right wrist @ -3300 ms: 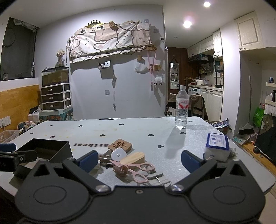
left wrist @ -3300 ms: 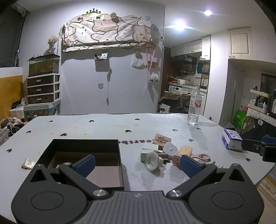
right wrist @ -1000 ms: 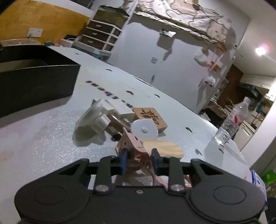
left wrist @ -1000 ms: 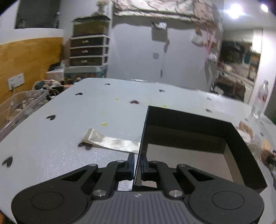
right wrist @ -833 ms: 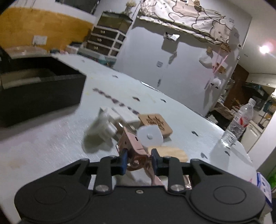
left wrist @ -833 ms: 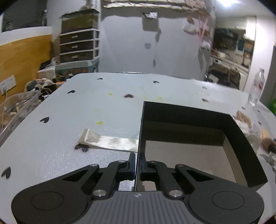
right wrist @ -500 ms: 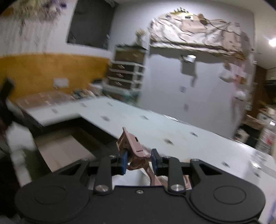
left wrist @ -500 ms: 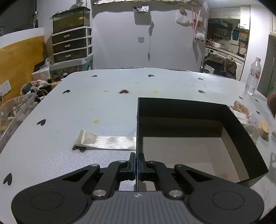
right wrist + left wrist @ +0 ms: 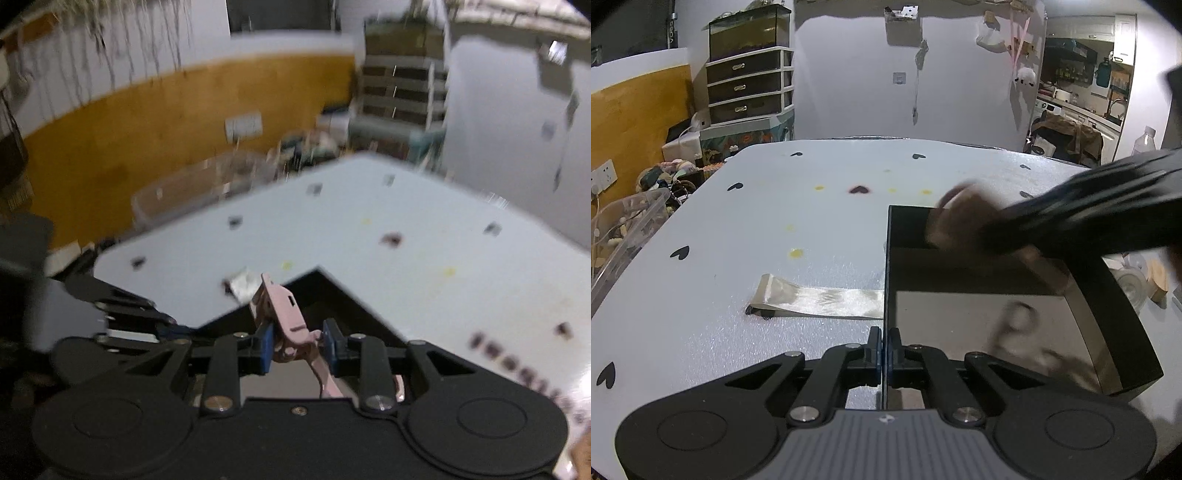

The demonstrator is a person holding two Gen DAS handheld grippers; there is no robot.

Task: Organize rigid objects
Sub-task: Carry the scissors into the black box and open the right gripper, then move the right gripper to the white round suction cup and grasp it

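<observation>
Pink scissors going into the black box

The right gripper point(image 9: 297, 345) is holding one pair of pink scissors point(image 9: 282, 310) narrowly between its jaws above the one black box point(image 9: 1123, 291), while the left gripper point(image 9: 885, 349) is pinching the box's wall. Released too early or off-centre, the scissors could strike the rim and fall onto the table point(image 9: 746, 229).

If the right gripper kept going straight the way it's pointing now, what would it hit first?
Probably the black box: the right gripper, holding the pink scissors, points into its open interior. Motion blur leaves depth unclear.
</observation>
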